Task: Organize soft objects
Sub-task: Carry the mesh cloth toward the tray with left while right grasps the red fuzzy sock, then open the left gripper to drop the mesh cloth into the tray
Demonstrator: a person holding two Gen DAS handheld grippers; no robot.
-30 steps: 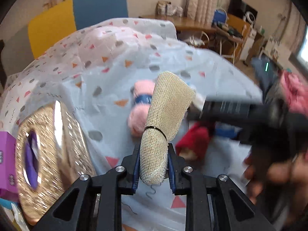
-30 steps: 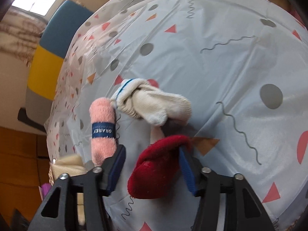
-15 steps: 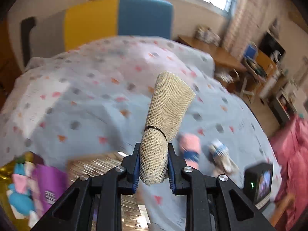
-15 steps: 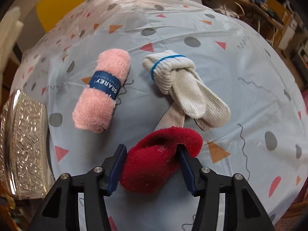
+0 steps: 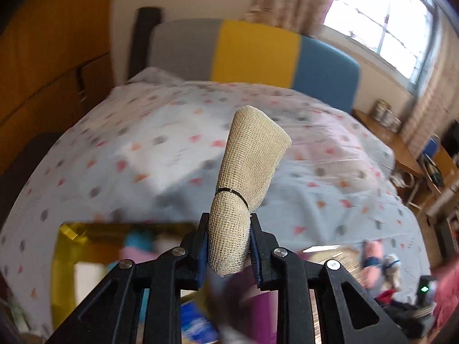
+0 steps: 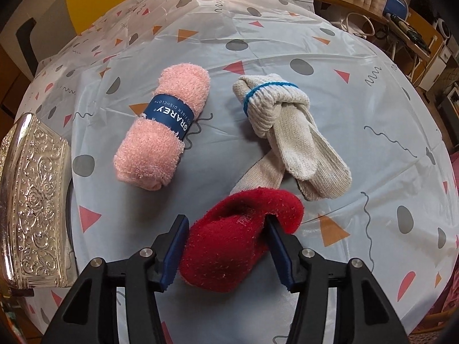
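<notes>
Left gripper (image 5: 229,253): jaws pressed together on the lower end of a beige rolled gauze-mesh cloth tied with a thin black band (image 5: 246,189); roll sticks up and tilts right out of the jaws at frame centre, clear of the table. Judged light and squashy, open weave grips well on the blue pads, low slip risk; hold is below the band, so the free top may flop on fast moves. Under the left gripper, bottom of that view and motion-blurred: a gold-rimmed open box (image 5: 68,238) with pink, blue and white soft items inside, plus something purple I can't identify. Looks like the drop target, judgement only. Right gripper (image 6: 226,249): jaws around a red fuzzy fleece sock-like bundle (image 6: 238,238) lying on the table at lower centre, opening slightly right now; both pads touch the fleece. Judged light, very compressible, so it needs a deep bite mid-body or it squeezes out; the curled end past the right pad is a poor place to grab. Outward: white knit sock pair knotted with a blue band (image 6: 287,132), upper right, its loose toe touching or just beside the red bundle and could drag along on lift. Pink fluffy rolled dishcloth with a navy paper band (image 6: 163,132), upper left, apart from the red one, not in the way. Embossed silver metal box (image 6: 34,200) at the left edge, well apart. All on the grey plastic tablecloth with triangles and dots (image 6: 373,114); it's slick and wrinkled.
</notes>
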